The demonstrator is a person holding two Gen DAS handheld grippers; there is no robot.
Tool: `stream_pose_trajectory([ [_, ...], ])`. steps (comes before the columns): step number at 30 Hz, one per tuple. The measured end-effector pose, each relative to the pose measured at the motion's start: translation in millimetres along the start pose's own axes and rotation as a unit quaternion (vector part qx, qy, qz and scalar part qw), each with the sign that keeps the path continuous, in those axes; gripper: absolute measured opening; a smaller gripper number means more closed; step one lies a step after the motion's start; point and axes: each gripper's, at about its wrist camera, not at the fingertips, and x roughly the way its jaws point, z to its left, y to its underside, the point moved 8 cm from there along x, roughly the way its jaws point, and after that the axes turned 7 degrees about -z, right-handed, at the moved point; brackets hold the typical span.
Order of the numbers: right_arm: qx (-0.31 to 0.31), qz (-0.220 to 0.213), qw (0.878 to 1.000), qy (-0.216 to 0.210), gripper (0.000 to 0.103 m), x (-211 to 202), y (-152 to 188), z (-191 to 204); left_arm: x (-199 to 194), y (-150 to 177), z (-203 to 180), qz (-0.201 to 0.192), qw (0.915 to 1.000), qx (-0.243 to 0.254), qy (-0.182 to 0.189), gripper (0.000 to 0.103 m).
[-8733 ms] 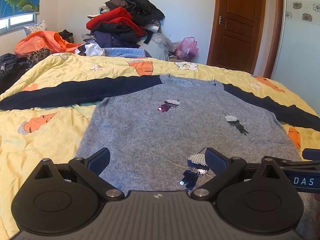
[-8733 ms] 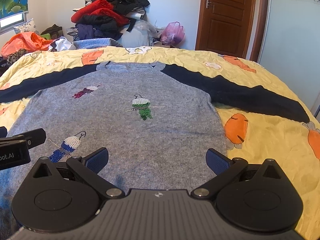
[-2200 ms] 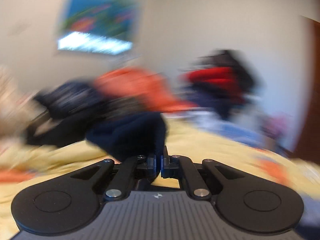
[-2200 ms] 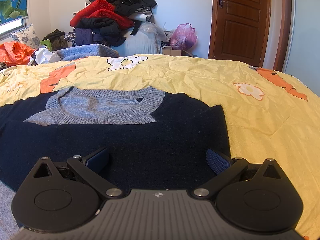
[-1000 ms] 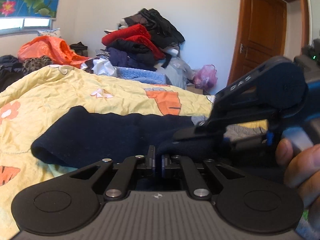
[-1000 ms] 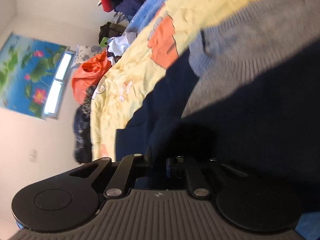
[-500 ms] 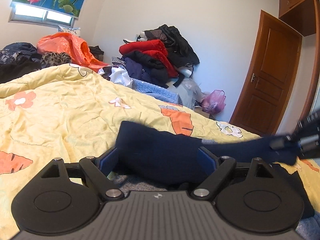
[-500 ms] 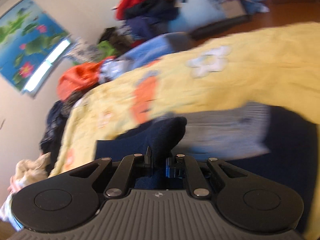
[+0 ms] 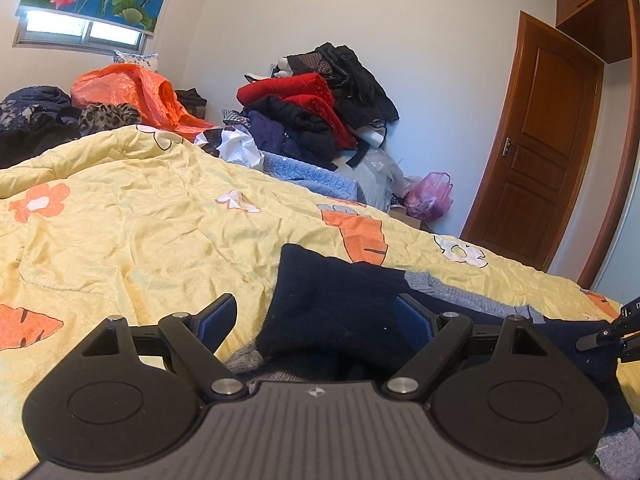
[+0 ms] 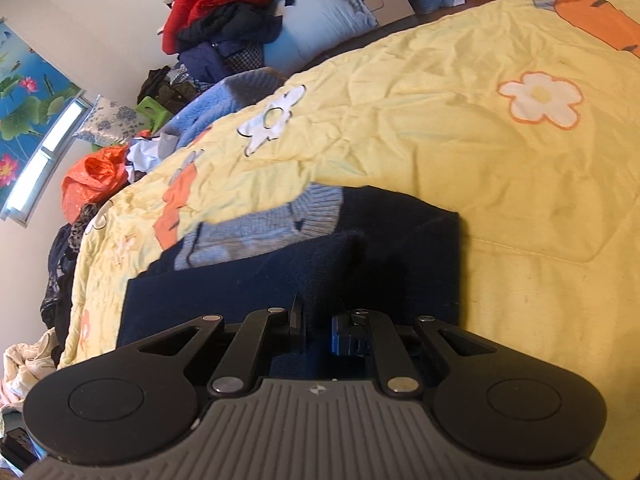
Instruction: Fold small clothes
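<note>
Lying folded on the yellow quilt (image 9: pixel 132 216) of the bed, near its far edge by the clothes pile (image 9: pixel 316 108), the sweater (image 10: pixel 288 280) shows its grey collar above navy sleeves crossed over the body. The left gripper (image 9: pixel 316 316) hangs spread wide over a navy sleeve fold (image 9: pixel 336 300), which it was pinching a second ago. The right gripper (image 10: pixel 318 330) stays nearly pressed together on navy knit; it has tilted less than before. No containers are visible.
</note>
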Motion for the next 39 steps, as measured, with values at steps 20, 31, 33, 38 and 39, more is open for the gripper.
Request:
stream_pose_trajectory([
  [20, -0.15, -0.249, 0.942, 0.167, 0.102, -138, 70, 10, 3, 2, 4, 0.014, 0.9998, -0.01, -0.005, 0.09],
  [31, -0.148, -0.163, 0.974, 0.058, 0.102, -190, 226, 48, -93, 14, 5, 0.064, 0.9912, 0.096, 0.066, 0.092],
  [33, -0.166, -0.16, 0.97, 0.075, 0.102, -199, 235, 41, -111, 19, 8, 0.08, 0.985, 0.133, 0.075, 0.092],
  [38, -0.181, -0.185, 0.957, 0.129, 0.098, -202, 201, 19, -104, 12, 27, 0.085, 0.9781, 0.189, 0.023, 0.092],
  [39, -0.182, -0.202, 0.953, 0.134, 0.095, -199, 188, 17, -94, 10, 30, 0.091, 0.9747, 0.204, 0.004, 0.092],
])
